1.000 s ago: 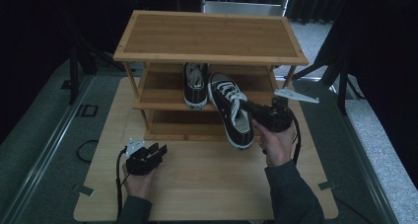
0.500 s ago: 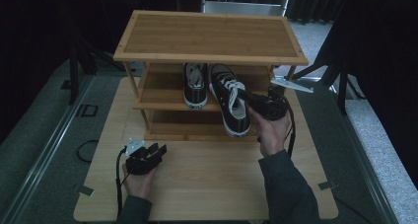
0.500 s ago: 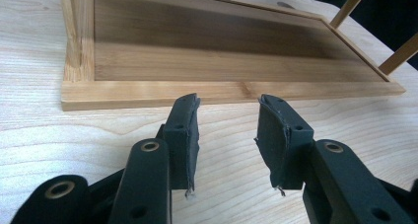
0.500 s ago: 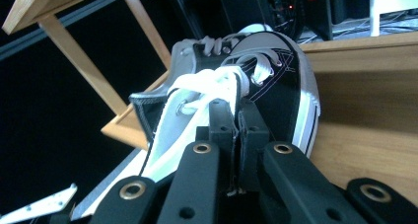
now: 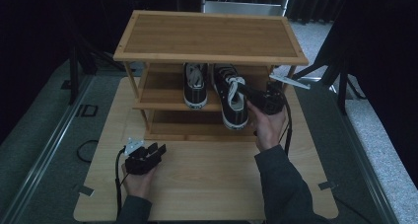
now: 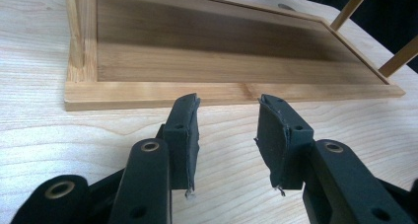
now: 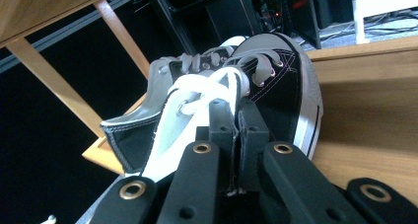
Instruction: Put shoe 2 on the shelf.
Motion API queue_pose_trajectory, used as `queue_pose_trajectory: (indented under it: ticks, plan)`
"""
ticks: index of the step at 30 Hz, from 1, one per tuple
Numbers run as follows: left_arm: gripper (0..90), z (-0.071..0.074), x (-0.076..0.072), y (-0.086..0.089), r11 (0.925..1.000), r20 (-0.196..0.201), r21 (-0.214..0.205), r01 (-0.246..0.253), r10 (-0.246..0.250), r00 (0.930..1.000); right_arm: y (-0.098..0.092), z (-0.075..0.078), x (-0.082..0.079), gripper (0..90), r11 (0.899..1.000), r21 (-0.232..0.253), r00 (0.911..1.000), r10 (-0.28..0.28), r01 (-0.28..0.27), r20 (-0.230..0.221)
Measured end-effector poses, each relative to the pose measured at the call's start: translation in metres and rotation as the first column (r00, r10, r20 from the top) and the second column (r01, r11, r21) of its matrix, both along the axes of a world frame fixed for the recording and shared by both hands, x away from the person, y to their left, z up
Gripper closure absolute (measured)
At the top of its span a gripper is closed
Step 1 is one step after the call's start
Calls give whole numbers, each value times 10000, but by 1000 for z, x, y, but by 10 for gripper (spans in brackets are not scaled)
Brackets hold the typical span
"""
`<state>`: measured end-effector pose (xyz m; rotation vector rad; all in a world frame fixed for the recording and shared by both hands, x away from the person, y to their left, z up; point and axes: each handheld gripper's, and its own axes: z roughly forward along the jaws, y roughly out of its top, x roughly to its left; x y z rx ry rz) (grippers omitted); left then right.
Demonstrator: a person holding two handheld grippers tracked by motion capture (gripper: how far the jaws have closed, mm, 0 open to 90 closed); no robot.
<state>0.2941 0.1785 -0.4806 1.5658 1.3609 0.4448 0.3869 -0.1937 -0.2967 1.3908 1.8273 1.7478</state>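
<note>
A three-tier wooden shoe rack (image 5: 209,34) stands at the back of the table. On its middle shelf (image 5: 162,103) rests a black sneaker (image 5: 195,83) with white laces. A second black sneaker (image 5: 230,100) sits to its right, heel end sticking out past the shelf's front edge. My right gripper (image 5: 252,96) is shut on that sneaker's side wall (image 7: 276,98), seen close in the right gripper view. Near the table's front left, my left gripper (image 5: 156,150) rests low over the table, open, nothing between its pads (image 6: 183,130), facing the rack's bottom shelf (image 6: 222,61).
The light wooden table (image 5: 212,184) has free room in front of the rack. A grey floor with metal rails (image 5: 44,145) lies to the left. A dark stand leg (image 5: 340,86) rises at the right. A cable (image 5: 118,179) trails from the left gripper.
My right gripper has carried the second sneaker forward and up onto the middle shelf, beside the first sneaker. The left gripper has stayed where it was.
</note>
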Motion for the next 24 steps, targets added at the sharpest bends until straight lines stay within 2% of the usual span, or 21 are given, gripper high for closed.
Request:
queue_pose_trajectory:
  ticks: [11, 24]
  plan:
    - [602, 1, 1, 1, 10000, 16, 21, 4, -4, 10000, 3, -5, 12, 879, 9988, 278, 9992, -397, 399, -53]
    - [602, 1, 0, 2, 10000, 39, -27, -10, 10, 10000, 14, -11, 27, 879, 9956, 243, 9959, -900, 902, -113]
